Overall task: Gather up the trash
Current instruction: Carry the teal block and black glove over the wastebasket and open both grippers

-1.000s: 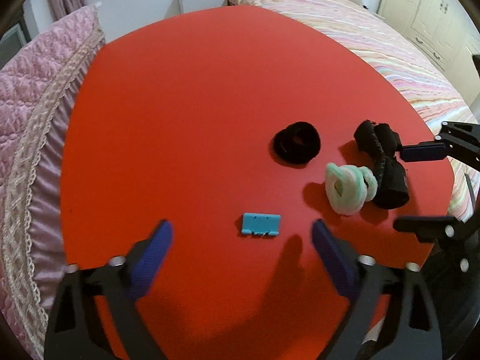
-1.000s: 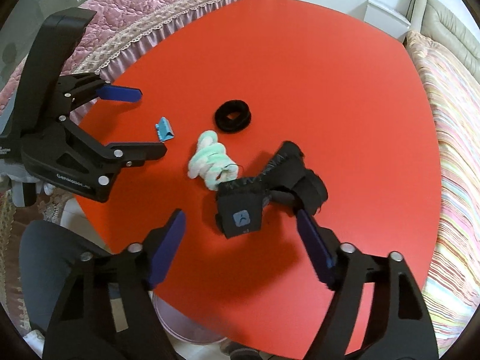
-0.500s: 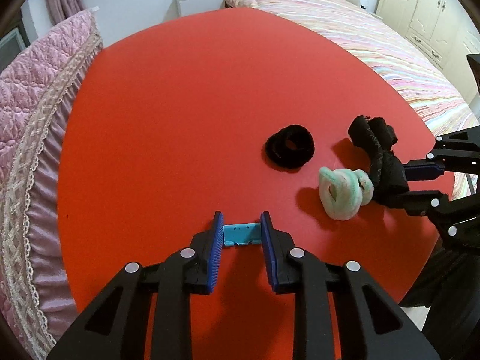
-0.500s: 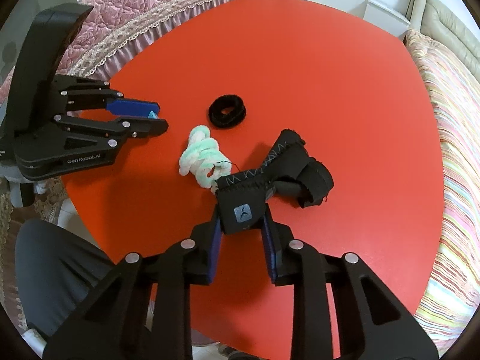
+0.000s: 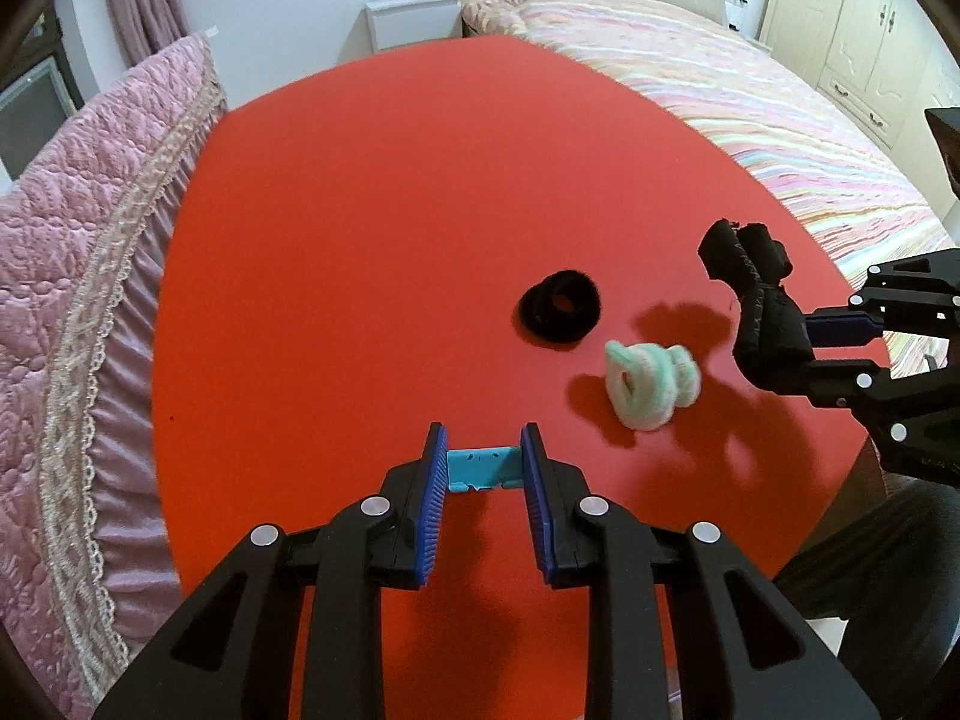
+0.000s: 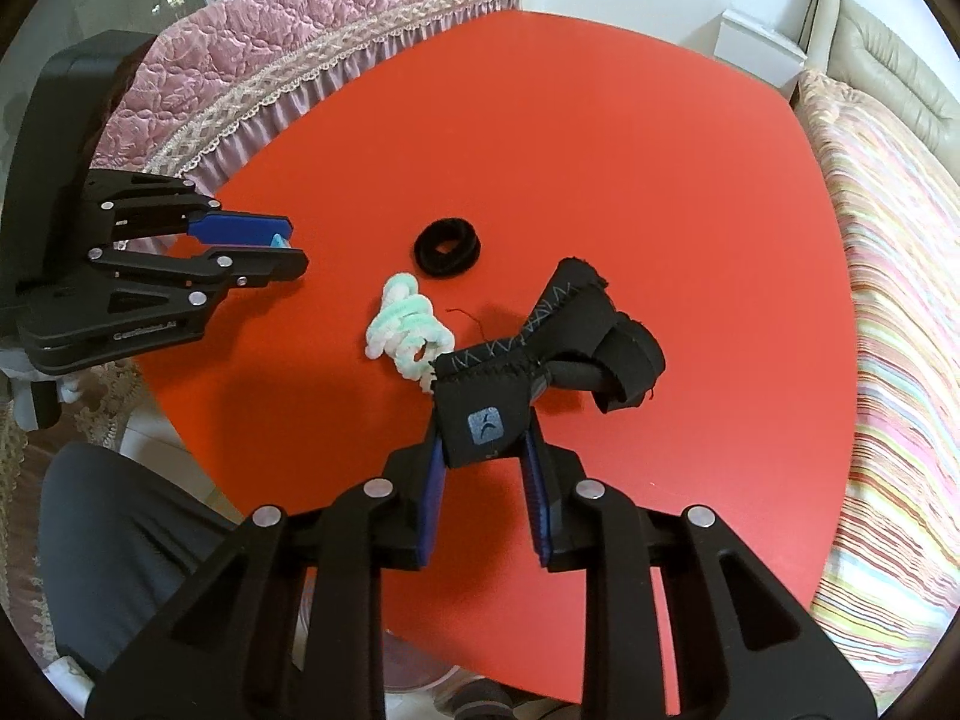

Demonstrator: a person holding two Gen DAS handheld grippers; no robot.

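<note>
Where both claws stood spread a second ago, left gripper (image 5: pixel 483 467) now pinches the turquoise plastic clip (image 5: pixel 483 468) and right gripper (image 6: pixel 483 447) the black stitched strap (image 6: pixel 543 354), both raised off the red table (image 5: pixel 372 252) (black scrunchie (image 5: pixel 561 313), mint chenille scrunchie (image 5: pixel 651 383) uncollected)

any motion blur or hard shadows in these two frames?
Left wrist view: green-white fuzzy ring smeared by motion blur, blue clip between the left tongs sharp, hard shadows on the red table. Right wrist view: sharp throughout, black fabric strap crisp in the right tongs, heavy fisheye bending at the edges.
</note>
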